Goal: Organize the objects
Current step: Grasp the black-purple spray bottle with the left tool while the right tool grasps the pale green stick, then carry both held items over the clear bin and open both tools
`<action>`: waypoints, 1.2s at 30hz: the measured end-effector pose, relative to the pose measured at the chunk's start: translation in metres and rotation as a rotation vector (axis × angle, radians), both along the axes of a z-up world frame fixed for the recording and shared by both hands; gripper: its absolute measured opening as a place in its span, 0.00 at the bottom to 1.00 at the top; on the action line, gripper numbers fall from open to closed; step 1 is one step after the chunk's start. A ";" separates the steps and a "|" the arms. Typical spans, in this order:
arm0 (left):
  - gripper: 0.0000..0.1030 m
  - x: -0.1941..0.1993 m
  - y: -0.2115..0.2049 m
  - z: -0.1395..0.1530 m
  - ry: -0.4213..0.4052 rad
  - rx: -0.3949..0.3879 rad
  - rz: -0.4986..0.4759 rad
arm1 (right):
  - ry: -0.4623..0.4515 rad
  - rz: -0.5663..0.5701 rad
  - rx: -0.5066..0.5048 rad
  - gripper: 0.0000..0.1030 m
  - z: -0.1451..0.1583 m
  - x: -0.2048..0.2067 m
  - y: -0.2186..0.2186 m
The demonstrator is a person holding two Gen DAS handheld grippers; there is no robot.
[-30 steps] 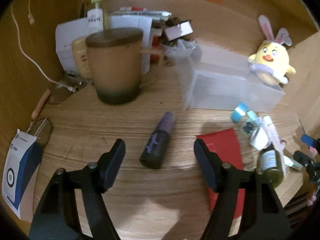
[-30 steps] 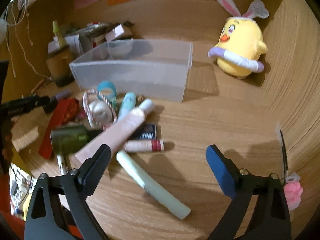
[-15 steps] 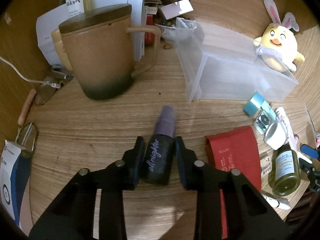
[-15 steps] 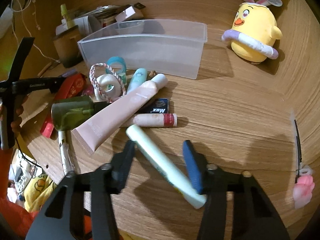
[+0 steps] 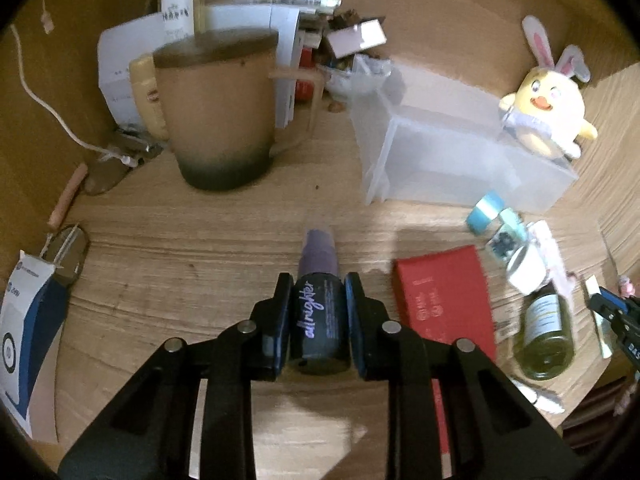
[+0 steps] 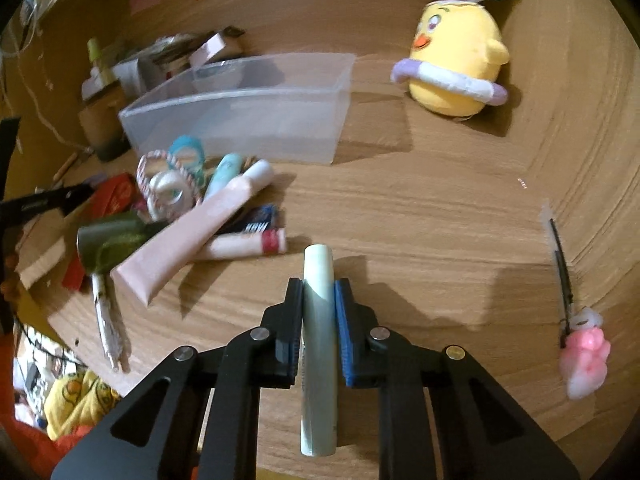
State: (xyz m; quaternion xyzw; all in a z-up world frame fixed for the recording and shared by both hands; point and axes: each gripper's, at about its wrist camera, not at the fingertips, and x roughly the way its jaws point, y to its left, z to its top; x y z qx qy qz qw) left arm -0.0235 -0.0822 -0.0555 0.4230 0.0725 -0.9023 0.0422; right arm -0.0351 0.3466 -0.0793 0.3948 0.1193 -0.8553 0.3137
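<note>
My left gripper is shut on a dark purple spray bottle with a lilac cap, held just above the wooden desk. My right gripper is shut on a pale green tube, which points forward between the fingers. A clear plastic bin stands ahead to the right of the left gripper; it also shows in the right wrist view, far left of centre. A pile of cosmetics lies in front of it: a pink tube, a green bottle, a lip balm.
A brown lidded mug stands far left with boxes behind. A red booklet and green bottle lie to the right. A yellow plush chick sits at the back. A pink hair clip lies right.
Both grippers went from open to shut: the left closed on the spray bottle, the right on the green tube. Both objects now sit straight between the fingers and seem raised slightly.
</note>
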 end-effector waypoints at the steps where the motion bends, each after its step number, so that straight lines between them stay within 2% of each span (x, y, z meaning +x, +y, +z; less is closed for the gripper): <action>1: 0.24 0.002 0.002 0.005 0.015 0.001 0.000 | 0.006 -0.007 -0.009 0.14 0.003 -0.002 0.001; 12: 0.24 0.005 0.021 0.055 0.173 0.008 -0.028 | 0.112 -0.013 -0.111 0.14 0.045 -0.025 -0.016; 21: 0.24 -0.008 0.033 0.078 0.242 0.016 -0.049 | 0.198 0.018 -0.196 0.14 0.087 -0.042 -0.038; 28: 0.24 -0.035 0.039 0.088 0.261 0.024 -0.062 | 0.247 0.050 -0.239 0.14 0.117 -0.056 -0.058; 36: 0.24 -0.071 0.042 0.086 0.238 0.024 -0.075 | 0.253 0.080 -0.199 0.14 0.119 -0.077 -0.089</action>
